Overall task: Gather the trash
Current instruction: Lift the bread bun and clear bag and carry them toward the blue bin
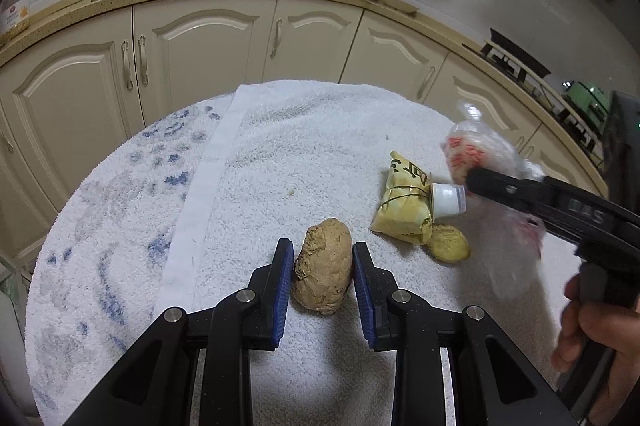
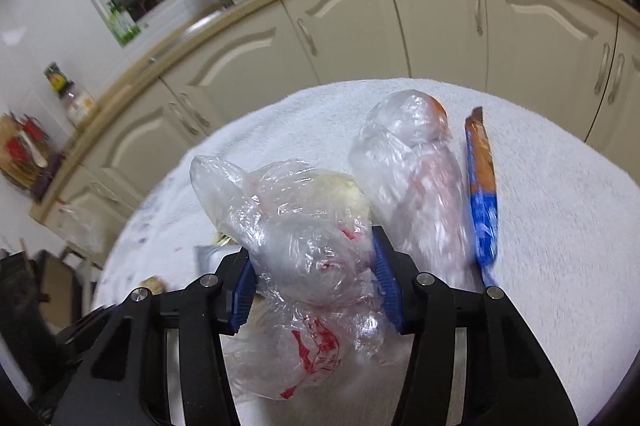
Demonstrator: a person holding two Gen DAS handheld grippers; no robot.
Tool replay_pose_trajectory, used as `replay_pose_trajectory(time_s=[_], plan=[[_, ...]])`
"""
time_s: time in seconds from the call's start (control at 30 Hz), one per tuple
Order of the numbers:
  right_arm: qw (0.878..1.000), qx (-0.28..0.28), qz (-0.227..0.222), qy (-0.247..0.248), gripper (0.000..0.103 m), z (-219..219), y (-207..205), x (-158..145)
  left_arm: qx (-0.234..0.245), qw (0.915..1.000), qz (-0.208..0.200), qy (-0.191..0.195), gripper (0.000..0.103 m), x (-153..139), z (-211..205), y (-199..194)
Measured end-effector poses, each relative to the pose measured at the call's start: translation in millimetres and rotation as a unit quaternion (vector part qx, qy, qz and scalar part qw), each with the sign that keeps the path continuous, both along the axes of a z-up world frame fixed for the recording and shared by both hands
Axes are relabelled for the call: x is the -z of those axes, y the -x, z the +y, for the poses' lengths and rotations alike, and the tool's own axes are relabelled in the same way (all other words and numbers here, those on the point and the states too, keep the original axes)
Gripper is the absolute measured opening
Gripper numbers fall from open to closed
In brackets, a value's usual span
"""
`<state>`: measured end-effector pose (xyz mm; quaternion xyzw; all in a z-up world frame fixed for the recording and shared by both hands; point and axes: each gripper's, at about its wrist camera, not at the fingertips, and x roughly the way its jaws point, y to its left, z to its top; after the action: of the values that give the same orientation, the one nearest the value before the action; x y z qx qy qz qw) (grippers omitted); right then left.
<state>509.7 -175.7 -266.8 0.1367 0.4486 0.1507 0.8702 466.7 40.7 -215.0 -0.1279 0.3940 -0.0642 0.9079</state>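
Ginger (image 1: 324, 272) sits between my left tongs (image 1: 322, 278), pads pinching its sides on the towel-covered desk (image 1: 280, 154). My right tongs (image 2: 314, 280) squeeze a crumpled plastic bag (image 2: 304, 246); a blue wrapper (image 2: 484, 202) lies to their right.

Bare towel (image 1: 312, 154) lies open left of the yellow packet (image 1: 404, 210) (ginger piece (image 1: 325, 272) nearer).
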Motion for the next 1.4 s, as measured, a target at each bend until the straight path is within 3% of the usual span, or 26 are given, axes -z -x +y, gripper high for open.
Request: replay_pose_trajectory(time_s=[0.33,0.77,1.1,1.4], plan=[[0.999,0.000,-0.008,-0.034,0.053,-22,64,-18,0.022,0.9996,-0.017,-0.005,0.026,-23,-6,30],[0.997,0.043,-0.063,-0.031,0.053,-72,127,-70,0.083,0.9927,-0.087,-0.007,0.026,-92,-51,90],[0.988,0.125,-0.093,-0.021,0.053,-156,185,-99,0.160,0.9782,-0.131,-0.015,0.026,-133,-118,131],[0.971,0.214,-0.108,-0.009,0.053,-238,245,-114,0.246,0.9583,-0.145,-0.003,0.026,-149,-192,146]])
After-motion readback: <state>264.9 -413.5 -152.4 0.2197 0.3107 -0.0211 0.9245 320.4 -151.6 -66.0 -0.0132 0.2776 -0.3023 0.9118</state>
